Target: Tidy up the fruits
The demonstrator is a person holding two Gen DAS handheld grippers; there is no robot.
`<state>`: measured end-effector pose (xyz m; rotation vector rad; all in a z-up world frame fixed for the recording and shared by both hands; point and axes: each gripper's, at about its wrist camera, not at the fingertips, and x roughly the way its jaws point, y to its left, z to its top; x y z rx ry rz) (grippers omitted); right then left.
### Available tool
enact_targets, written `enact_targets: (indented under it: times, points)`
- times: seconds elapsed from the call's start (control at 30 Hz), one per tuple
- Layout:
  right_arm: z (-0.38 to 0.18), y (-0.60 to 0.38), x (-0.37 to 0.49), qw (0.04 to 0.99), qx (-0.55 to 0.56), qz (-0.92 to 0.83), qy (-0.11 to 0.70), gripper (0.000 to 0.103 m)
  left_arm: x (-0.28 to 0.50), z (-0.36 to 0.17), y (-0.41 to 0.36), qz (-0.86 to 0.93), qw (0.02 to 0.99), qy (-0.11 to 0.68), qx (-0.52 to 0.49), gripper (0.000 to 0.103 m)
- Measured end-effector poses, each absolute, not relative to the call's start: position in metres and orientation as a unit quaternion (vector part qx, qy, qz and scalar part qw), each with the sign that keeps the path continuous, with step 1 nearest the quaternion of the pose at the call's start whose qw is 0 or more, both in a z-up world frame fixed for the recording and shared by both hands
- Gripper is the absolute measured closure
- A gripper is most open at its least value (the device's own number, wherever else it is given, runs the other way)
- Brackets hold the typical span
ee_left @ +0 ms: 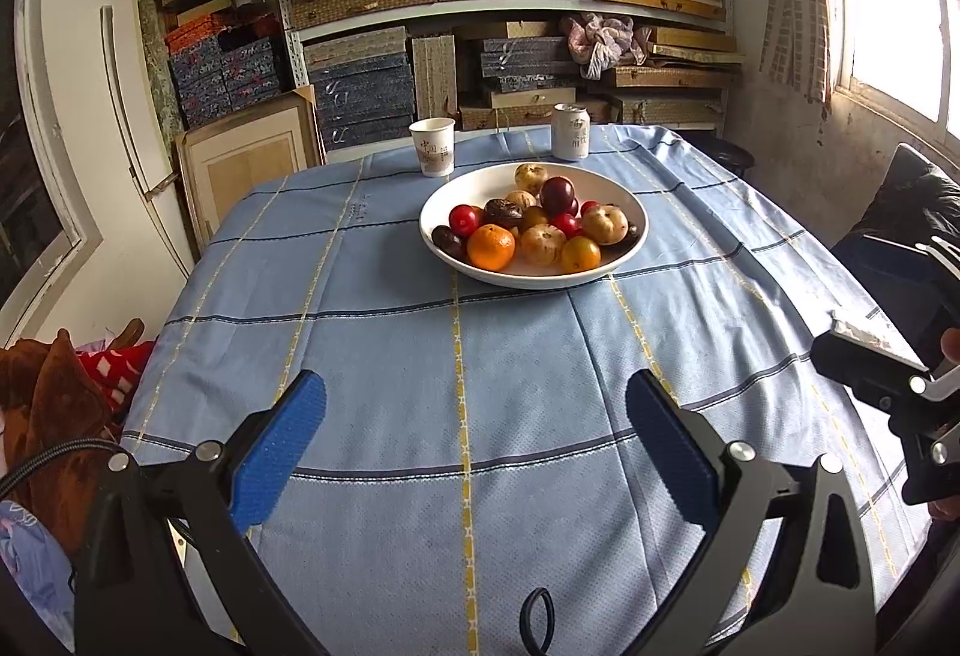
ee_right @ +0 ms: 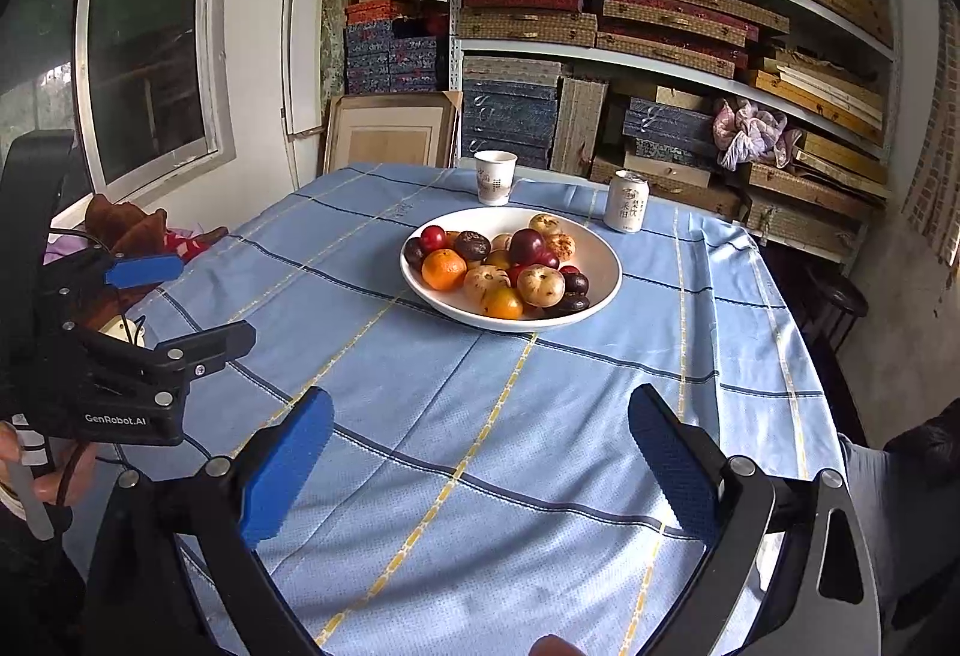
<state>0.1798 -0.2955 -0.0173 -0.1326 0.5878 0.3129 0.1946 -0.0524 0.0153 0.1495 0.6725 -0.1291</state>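
Fruit: a mixed heap of small round pieces [ee_left: 543,221] (orange mandarins, red and dark purple plums, pale tan speckled ones) lies wholly inside the wide, shallow white ceramic bowl [ee_left: 624,251]; none shows on the cloth.
Bowl: it stands toward the far middle of the round table under its light-blue checked tablecloth [ee_left: 420,416], with a white printed paper cup [ee_left: 432,146] and a white drink can [ee_left: 570,131] just behind it.
Left gripper [ee_left: 477,440]: blue-padded fingers spread wide, nothing between them, held above the near cloth.
Right gripper [ee_right: 480,443]: likewise spread and holding nothing.
Bearing: from the left gripper the bowl lies at about 12 o'clock, a touch toward 1; from the right, at 12.
Nearer hand: neither plainly; both are well apart from the bowl.
Long axis: none to speak of, the pieces being round.
Stage: the heap fits either sorted-in fruit or fruit awaiting sorting.
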Motion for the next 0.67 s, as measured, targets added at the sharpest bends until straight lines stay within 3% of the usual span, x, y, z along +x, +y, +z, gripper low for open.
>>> enact_targets:
  times: [0.67]
  points:
    - [-0.0193,-0.293,0.1775,0.942,-0.061,0.155,0.292,0.004,0.1967,0.0176,-0.048,-0.061,0.938,0.336,0.053,0.005]
